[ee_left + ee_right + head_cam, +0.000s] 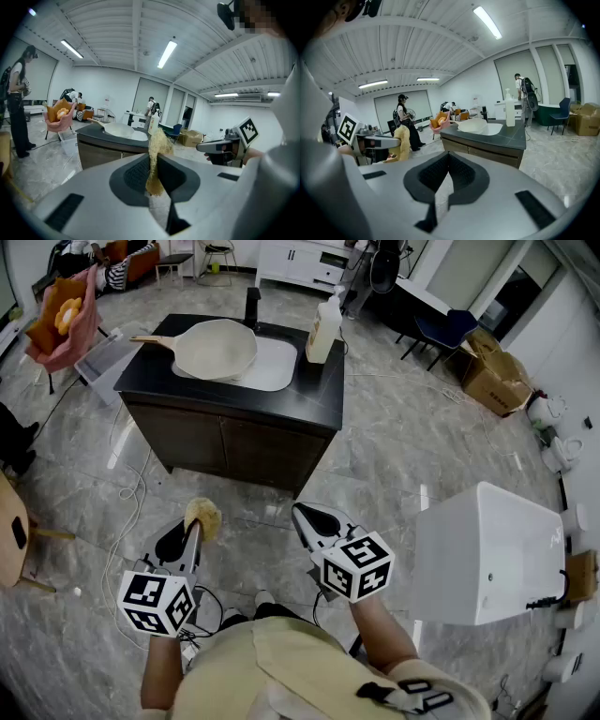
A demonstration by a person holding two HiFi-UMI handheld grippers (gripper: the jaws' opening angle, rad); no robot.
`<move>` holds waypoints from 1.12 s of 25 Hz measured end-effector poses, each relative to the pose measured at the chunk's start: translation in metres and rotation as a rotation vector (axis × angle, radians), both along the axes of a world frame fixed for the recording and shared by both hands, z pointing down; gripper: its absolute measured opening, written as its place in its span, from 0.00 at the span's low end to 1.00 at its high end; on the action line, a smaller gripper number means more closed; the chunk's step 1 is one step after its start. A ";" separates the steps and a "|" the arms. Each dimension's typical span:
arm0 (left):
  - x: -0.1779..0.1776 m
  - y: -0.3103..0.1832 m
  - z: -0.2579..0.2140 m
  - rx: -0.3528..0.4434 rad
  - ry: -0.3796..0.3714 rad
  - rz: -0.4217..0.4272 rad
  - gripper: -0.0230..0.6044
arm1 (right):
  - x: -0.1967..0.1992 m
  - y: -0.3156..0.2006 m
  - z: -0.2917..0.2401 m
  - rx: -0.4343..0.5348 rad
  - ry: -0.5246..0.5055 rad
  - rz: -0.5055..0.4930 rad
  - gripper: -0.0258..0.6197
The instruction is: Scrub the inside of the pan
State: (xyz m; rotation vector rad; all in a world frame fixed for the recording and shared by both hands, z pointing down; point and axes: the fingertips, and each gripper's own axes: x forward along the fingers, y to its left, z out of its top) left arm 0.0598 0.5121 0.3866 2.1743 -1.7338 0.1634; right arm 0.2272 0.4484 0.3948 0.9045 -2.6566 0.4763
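A pale pan (220, 348) with a wooden handle (150, 338) rests on a dark counter (309, 399), partly over a white sink (277, 371), with a soap bottle (323, 329) just beside it. We stand well apart from it. Our left gripper (192, 531) is clenched on a yellow fibrous scrubber (202, 516). Our right gripper (314, 519) has its jaws pressed together with nothing between them. To scrub well, we judge that we should walk up close, steady the handle with the right gripper so the pan cannot slide, then work the scrubber in circles over the inside
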 end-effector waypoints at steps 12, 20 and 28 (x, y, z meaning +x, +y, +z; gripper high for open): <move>0.023 -0.037 0.022 -0.053 0.010 -0.022 0.10 | 0.006 -0.039 0.030 -0.067 0.007 -0.069 0.06; 0.004 -0.064 0.031 -0.074 0.050 -0.024 0.10 | -0.021 -0.061 0.044 -0.103 0.023 -0.113 0.06; -0.044 -0.128 0.024 -0.061 0.054 0.012 0.10 | -0.072 -0.118 0.032 -0.117 0.036 -0.103 0.06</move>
